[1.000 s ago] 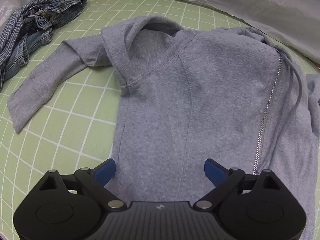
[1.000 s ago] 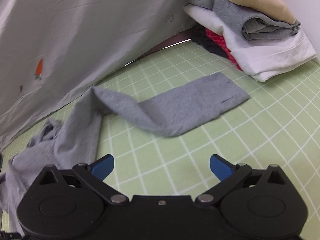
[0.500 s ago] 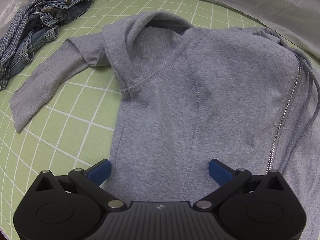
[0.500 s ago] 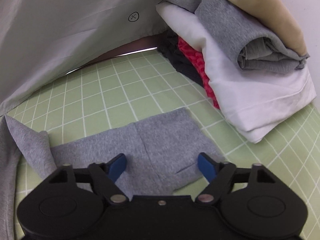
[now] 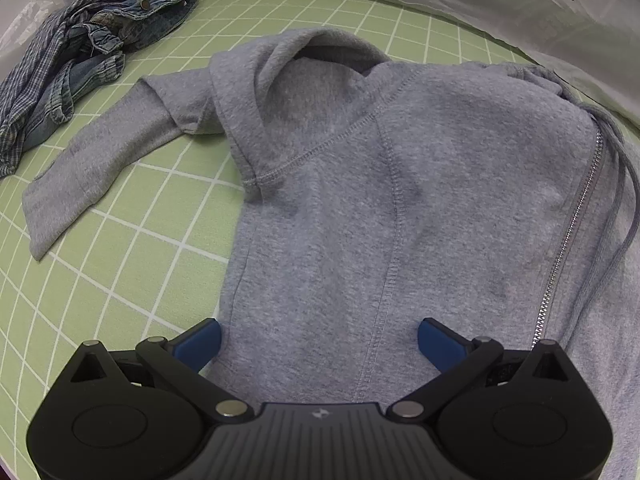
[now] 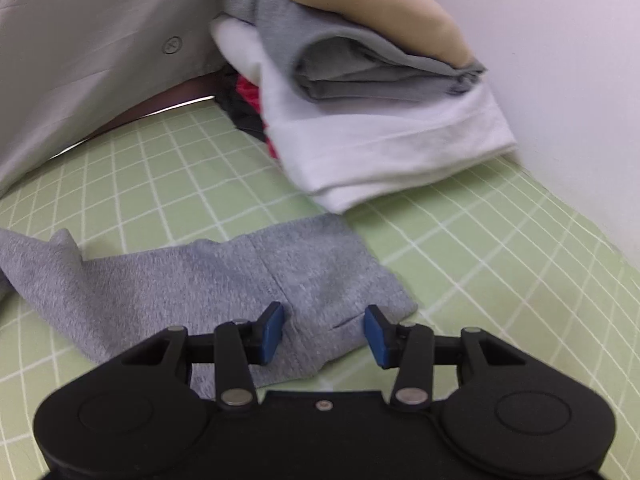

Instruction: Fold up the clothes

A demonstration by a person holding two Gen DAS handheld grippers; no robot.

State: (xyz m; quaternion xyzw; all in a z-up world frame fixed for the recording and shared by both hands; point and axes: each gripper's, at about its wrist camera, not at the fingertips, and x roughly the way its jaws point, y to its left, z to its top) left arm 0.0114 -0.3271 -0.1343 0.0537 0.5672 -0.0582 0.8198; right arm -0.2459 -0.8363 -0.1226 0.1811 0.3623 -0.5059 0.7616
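We're seeing the grey hoodie lying flat on the green mat; left gripper spread wide over it, right gripper closing around the sleeve cuff, pads not yet pinching.

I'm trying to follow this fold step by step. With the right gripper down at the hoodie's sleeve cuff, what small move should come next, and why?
Probably finish closing the right gripper on the sleeve cuff. Its jaws have just been closing and already straddle the cuff's end, though the pads do not yet seem to pinch it. The sleeve lies stretched out from the grey hoodie, so it likely needs gripping before it can be folded inward.
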